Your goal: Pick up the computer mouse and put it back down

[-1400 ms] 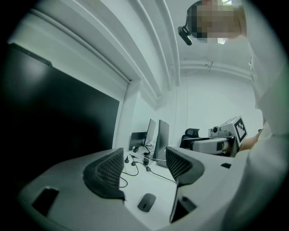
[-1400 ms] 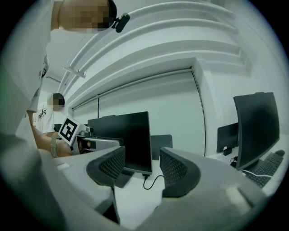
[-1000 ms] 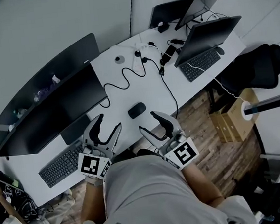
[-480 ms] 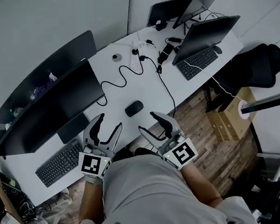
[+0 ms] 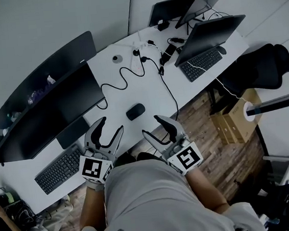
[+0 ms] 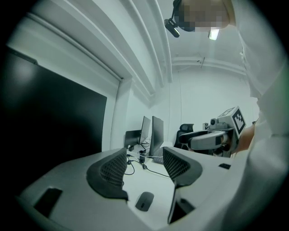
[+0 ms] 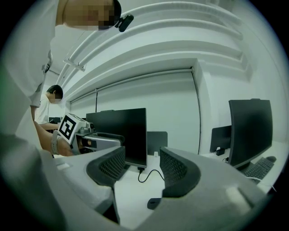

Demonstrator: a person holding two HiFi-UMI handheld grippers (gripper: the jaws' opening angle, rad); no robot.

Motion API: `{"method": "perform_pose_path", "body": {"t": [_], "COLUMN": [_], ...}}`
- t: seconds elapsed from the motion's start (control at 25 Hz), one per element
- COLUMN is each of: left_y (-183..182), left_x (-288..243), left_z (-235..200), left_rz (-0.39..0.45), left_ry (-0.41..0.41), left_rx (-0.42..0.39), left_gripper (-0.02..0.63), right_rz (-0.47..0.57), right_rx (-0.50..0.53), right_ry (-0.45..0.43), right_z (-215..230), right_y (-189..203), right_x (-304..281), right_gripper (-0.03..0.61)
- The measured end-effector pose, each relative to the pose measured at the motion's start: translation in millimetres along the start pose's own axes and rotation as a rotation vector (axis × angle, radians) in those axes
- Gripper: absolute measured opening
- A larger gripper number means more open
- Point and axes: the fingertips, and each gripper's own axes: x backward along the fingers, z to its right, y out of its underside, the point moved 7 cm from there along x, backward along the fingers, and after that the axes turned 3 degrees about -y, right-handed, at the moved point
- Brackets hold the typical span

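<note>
A black computer mouse [image 5: 135, 111] lies on the white desk [image 5: 147, 89], between and a little beyond my two grippers. My left gripper [image 5: 111, 133] hangs open at the desk's near edge, left of the mouse. The right gripper [image 5: 156, 127] is open too, just right of it and nearer me. In the left gripper view the mouse [image 6: 144, 200] shows low between the open jaws of the left gripper [image 6: 143, 168], with the right gripper [image 6: 212, 139] beyond. The right gripper view shows the mouse [image 7: 154, 203] half hidden behind the right jaw of the right gripper [image 7: 142, 168]. Nothing is held.
A black monitor [image 5: 47, 122] stands left of the mouse with a keyboard [image 5: 62, 170] before it. A black cable [image 5: 168, 92] runs across the desk right of the mouse. Further right are another monitor [image 5: 207, 33] and keyboard [image 5: 201, 63]. An office chair [image 5: 265, 68] and cardboard boxes [image 5: 237, 118] stand on the wooden floor.
The head view has drifted a little, so the desk and mouse sit slightly further left. Both grippers stay open in about the same place.
</note>
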Motion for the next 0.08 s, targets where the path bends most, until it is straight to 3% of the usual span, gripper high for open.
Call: {"method": "perform_pose_path", "body": {"t": [0.08], "left_y": [2.5], "left_x": [-0.3], "left_z": [-2.5], "left_rz": [-0.005], "left_ry": [0.000], "left_rx": [0.007], "left_gripper": [0.244], "right_rz": [0.020], "right_rx": [0.002], "right_ry": [-0.002], "right_z": [-0.3], "right_y": [-1.0], "right_x": [-2.9], "right_gripper": [0.241]}}
